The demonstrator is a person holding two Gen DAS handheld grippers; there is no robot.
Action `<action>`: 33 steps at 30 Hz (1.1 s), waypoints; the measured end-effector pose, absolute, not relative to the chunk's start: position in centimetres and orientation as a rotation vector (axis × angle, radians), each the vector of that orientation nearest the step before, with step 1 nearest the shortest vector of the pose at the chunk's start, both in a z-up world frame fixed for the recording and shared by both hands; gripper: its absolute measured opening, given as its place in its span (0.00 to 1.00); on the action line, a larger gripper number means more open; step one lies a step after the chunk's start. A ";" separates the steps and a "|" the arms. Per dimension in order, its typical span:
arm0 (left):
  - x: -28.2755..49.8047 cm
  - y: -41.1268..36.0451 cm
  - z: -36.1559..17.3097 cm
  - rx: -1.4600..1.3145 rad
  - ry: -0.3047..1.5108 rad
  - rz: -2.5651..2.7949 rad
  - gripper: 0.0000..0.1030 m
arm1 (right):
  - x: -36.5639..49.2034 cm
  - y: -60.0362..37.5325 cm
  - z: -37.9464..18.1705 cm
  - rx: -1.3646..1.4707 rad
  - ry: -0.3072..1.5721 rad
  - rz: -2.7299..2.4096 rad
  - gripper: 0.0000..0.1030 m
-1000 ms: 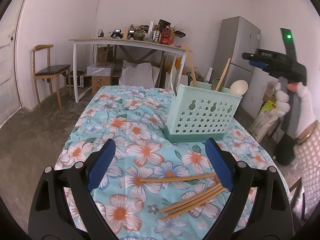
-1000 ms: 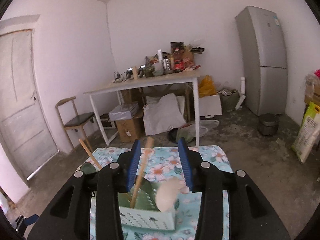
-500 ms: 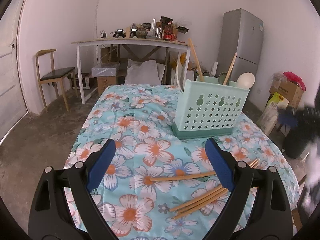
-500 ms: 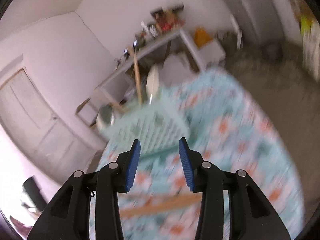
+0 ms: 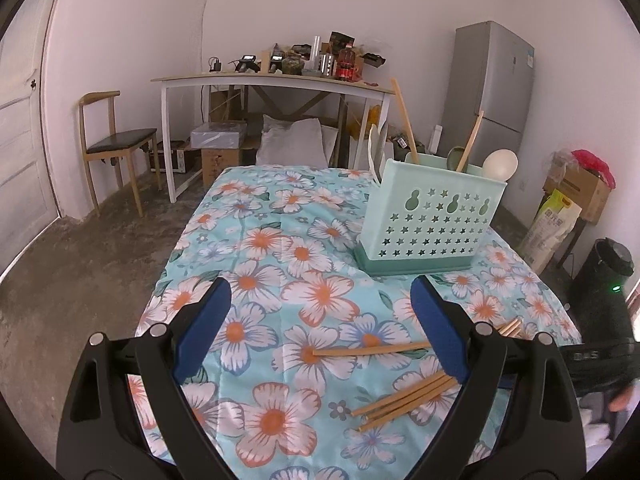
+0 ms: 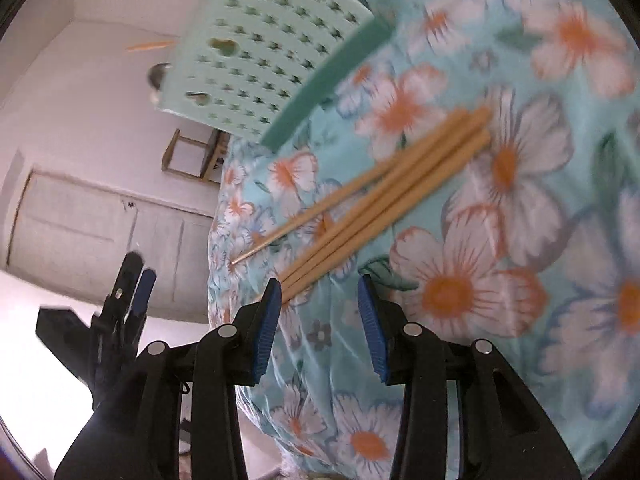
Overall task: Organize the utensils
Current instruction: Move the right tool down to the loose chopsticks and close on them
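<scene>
Black right gripper point(image 6: 318, 318) (tilted) above chopsticks point(image 6: 384, 196)

My left claw point(image 5: 320, 328) hangs over the bench point(image 5: 256, 240), jaws wide apart, nothing between them. Floral cloth covers the bench. Loose chopsticks point(image 5: 404, 402) lie bunched near my right-hand finger; one single chopstick point(image 5: 370, 350) lies apart, just above them. Mint utensil caddy point(image 5: 430, 220) stands upright farther back, holding a white spoon point(image 5: 500, 163) and wooden handles. At the right edge, part of my other claw point(image 5: 596, 360), state unreadable.
</scene>
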State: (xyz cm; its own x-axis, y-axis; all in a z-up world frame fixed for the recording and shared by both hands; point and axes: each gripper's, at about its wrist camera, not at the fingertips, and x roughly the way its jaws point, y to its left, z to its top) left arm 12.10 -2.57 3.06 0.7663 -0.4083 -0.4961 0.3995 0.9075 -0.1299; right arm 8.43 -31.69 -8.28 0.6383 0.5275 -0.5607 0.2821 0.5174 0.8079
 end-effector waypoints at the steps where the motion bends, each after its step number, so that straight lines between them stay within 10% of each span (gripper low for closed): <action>1: 12.1 -2.4 3.1 -0.020 0.543 -0.438 0.85 | 8.7 -31.7 -8.3 1.066 0.898 0.176 0.36; 33: 12.2 -1.8 2.4 -0.053 0.580 -0.469 0.85 | 7.6 -34.0 -10.2 1.263 0.836 0.135 0.12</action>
State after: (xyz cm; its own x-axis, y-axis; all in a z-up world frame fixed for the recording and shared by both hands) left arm 12.21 -1.82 2.43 0.7345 -0.4413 -0.5156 0.4118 0.8937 -0.1782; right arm 7.61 -33.96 -10.18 0.7055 0.5222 -0.4790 0.3450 0.3374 0.8759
